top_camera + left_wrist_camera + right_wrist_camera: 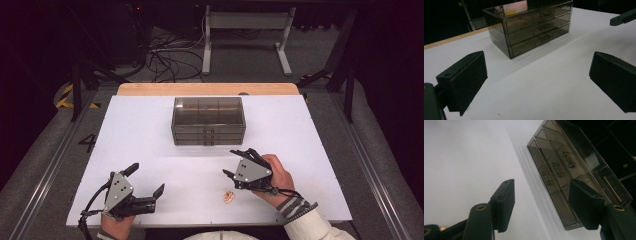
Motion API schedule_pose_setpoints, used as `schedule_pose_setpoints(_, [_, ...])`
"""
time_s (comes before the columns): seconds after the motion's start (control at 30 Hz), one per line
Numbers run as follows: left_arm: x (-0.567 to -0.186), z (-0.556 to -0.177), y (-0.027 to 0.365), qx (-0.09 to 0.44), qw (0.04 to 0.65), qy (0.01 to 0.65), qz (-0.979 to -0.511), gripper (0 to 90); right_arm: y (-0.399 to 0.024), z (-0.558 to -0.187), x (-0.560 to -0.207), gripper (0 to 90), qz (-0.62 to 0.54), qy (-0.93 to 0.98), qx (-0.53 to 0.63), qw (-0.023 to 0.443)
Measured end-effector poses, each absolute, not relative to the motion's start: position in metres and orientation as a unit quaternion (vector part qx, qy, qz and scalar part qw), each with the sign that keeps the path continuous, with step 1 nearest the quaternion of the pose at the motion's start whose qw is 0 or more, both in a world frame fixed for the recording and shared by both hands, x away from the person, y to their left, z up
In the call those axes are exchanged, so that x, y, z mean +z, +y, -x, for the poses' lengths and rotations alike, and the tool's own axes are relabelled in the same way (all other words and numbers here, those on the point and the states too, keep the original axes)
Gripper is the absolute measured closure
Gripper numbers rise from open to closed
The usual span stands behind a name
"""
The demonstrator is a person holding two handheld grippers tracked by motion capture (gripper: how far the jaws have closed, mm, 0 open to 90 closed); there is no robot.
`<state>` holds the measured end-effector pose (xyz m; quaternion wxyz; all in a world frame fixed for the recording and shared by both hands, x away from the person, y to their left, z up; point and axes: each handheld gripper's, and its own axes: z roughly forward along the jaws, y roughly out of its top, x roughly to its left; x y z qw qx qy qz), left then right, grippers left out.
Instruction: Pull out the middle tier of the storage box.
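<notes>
From above, we see the drawer box (208, 121) far on the white table (150, 125), with bare room all around. Our left gripper (536, 82) is spread wide, holding nothing. Our right gripper (541, 205) is half spread, holding nothing, with the box beyond.

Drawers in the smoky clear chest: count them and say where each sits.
3. The drawers are stacked in the chest: top drawer, middle drawer, bottom drawer. Each has a handle at its front centre. None looks hidden.
</notes>
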<state>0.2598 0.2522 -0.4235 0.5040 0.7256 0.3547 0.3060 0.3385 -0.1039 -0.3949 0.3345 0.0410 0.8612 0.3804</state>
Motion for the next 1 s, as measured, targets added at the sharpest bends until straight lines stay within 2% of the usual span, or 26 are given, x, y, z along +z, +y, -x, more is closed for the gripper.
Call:
schedule_pose_setpoints(0.2, [-0.423, -0.26, 0.252, 0.306, 0.504, 0.355, -0.725, 2.1, -0.102, -0.338, -0.395, 41.8, -0.035, 0.86, 0.379, 0.339])
schedule_pose_setpoints(0.5, [-0.424, -0.26, 0.252, 0.306, 0.504, 0.355, -0.725, 2.2, -0.097, -0.336, -0.395, 48.2, -0.022, 0.853, 0.367, 0.37])
schedule_pose_setpoints(0.63, [-0.423, -0.26, 0.252, 0.306, 0.504, 0.355, -0.726, 2.2, -0.093, -0.335, -0.397, 51.7, -0.016, 0.842, 0.353, 0.408])
schedule_pose_setpoints(1.0, [-0.423, -0.26, 0.252, 0.307, 0.505, 0.355, -0.724, 2.1, -0.085, -0.332, -0.402, 51.9, 0.008, 0.83, 0.322, 0.454])
